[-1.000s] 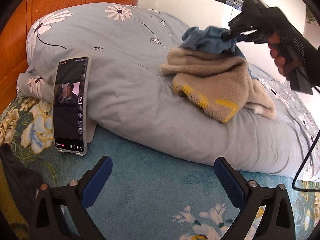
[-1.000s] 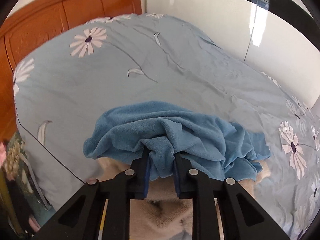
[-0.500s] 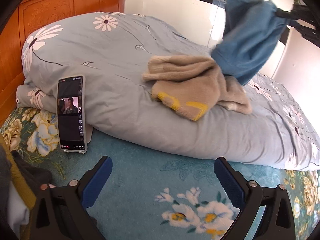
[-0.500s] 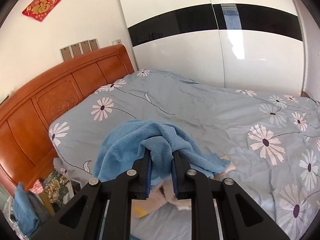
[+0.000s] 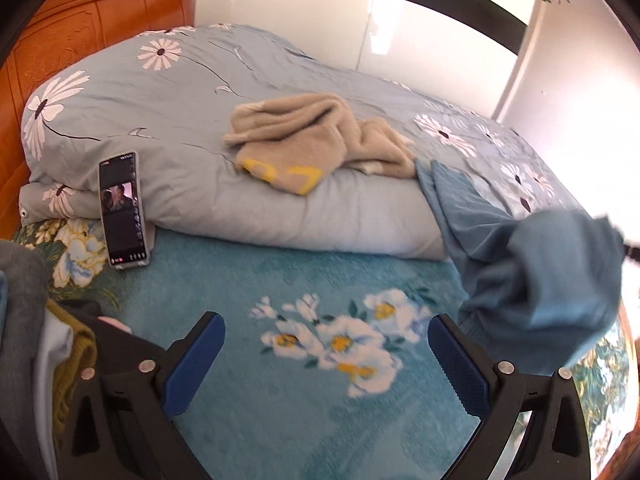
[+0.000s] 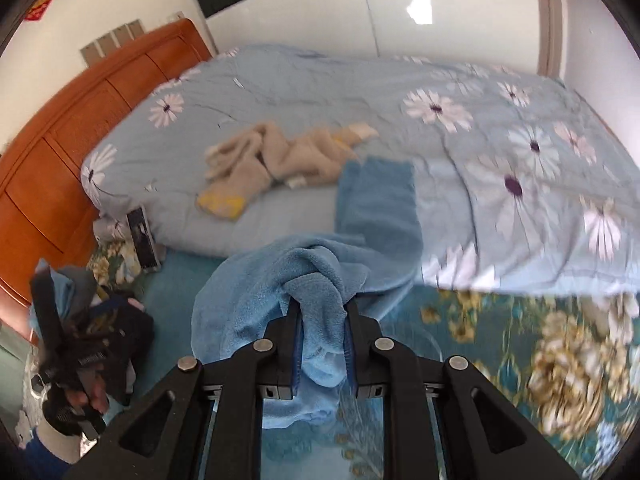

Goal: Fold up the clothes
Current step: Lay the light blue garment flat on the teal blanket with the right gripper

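A blue fleece garment [image 6: 376, 216] hangs bunched from my right gripper [image 6: 322, 320], which is shut on a fold of it; its far end still trails over the edge of the grey-blue daisy duvet [image 6: 500, 128]. In the left wrist view the same blue garment [image 5: 532, 276] hangs blurred at the right above the teal floral blanket [image 5: 280, 272]. A beige garment [image 5: 312, 140] with yellow marks lies crumpled on the duvet [image 5: 160, 92]. My left gripper [image 5: 326, 360] is open and empty, low over the blanket.
A phone [image 5: 122, 208] with a lit screen leans against the duvet's left end. Folded clothes [image 5: 36, 320] are stacked at the left edge. An orange wooden headboard [image 6: 60, 148] runs along the left. White wardrobe doors [image 5: 300, 16] stand behind the bed.
The right gripper has carried the blue garment off the beige one, up and then down toward the teal blanket at the right. The left gripper stays open and has drawn back.
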`<state>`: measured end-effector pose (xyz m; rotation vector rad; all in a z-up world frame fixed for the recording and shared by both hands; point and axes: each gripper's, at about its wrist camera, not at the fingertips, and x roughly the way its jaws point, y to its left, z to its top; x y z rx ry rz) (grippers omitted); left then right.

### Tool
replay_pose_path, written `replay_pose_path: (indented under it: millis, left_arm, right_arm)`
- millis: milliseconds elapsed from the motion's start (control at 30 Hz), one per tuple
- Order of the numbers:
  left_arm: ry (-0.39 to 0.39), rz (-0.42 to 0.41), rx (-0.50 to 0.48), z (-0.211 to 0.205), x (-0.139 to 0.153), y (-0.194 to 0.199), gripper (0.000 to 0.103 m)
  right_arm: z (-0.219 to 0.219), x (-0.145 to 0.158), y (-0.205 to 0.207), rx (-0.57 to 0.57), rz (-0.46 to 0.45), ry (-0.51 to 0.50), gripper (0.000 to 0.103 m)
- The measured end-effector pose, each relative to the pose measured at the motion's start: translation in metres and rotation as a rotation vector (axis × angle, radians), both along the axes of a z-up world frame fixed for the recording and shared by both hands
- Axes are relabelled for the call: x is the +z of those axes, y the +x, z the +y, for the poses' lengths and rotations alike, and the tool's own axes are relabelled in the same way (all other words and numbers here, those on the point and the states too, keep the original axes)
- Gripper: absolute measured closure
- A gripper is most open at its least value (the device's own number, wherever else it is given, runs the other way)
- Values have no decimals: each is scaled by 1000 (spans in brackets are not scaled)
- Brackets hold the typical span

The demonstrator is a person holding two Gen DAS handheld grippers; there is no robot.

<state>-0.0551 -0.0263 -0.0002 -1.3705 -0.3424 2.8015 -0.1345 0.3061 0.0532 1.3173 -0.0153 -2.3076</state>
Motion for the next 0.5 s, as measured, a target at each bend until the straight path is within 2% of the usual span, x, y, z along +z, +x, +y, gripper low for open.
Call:
replay_pose_path:
  millis: [67,133,267,433,500]
  left_arm:
    - [17,-20,-21,9,1,9,0]
    - [37,-40,-41,17,-1,17,0]
    - [65,-101,-71,34,-7,26,0]
    - [66,-139,-108,54,-11,32,0]
    - [66,-147,-126,63,-13,30,0]
  right_arm:
    - [20,-30,23,-50,-52,35,85]
    - [45,-52,41,-99,-99,24,85]
    - [87,-81,62,-204,-162,26,85]
    - [131,-97,71,-342,-210,43,85]
    - [135,-93,71,-336,-203,59,85]
